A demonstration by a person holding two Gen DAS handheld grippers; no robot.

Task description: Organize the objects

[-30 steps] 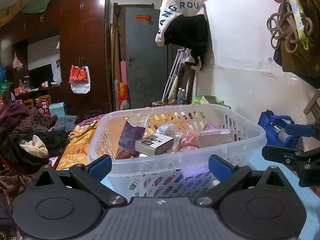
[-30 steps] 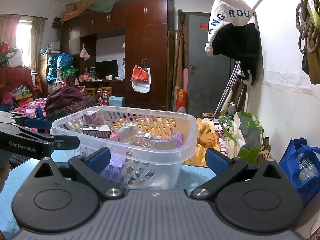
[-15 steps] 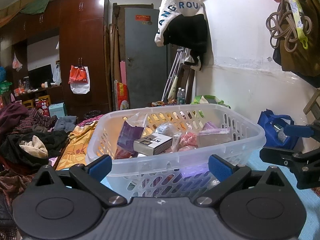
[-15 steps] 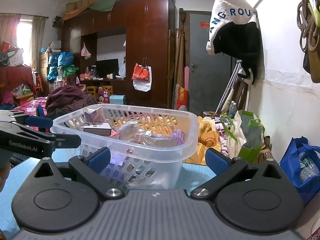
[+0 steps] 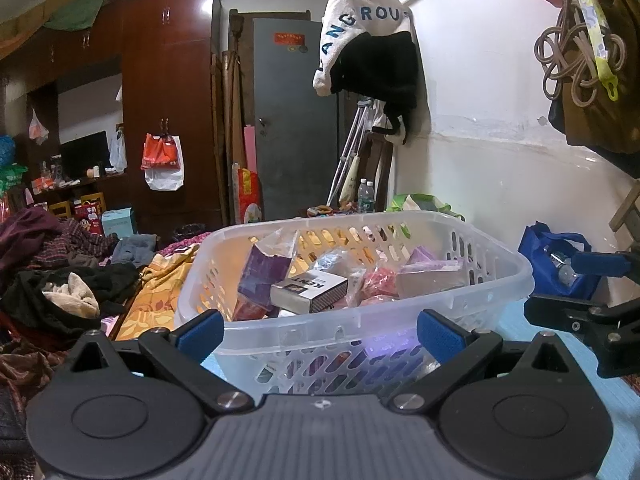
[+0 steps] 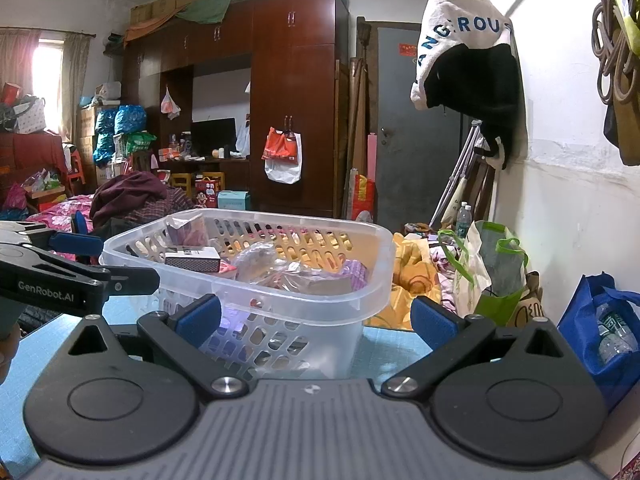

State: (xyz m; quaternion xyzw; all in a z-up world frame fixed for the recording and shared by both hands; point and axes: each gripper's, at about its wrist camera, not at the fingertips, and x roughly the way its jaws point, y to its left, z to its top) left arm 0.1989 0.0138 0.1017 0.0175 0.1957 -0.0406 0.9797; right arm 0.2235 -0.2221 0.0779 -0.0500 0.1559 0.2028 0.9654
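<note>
The left wrist view looks down into the clear plastic basket (image 5: 360, 316) and shows its load plainly: a purple packet (image 5: 262, 276) leaning at the left, a white cigarette box (image 5: 310, 290) lying flat beside it, then pink wrapped items (image 5: 378, 280) and a pale purple packet (image 5: 430, 276) toward the right. The right wrist view sits lower and more to the side, so it catches mostly the basket's slotted wall (image 6: 280, 340) and only the tops of the contents, but it alone shows the window (image 6: 44, 68) and the stacked blue bags (image 6: 120, 120) far left. The basket stands on a light blue mat (image 6: 380, 344). The left gripper (image 5: 320, 332) is spread wide and empty, with the basket's near rim directly ahead between its blue pads. The right gripper (image 6: 316, 316), equally spread and holding nothing, faces the basket's right corner, which lies nearer its left pad.
</note>
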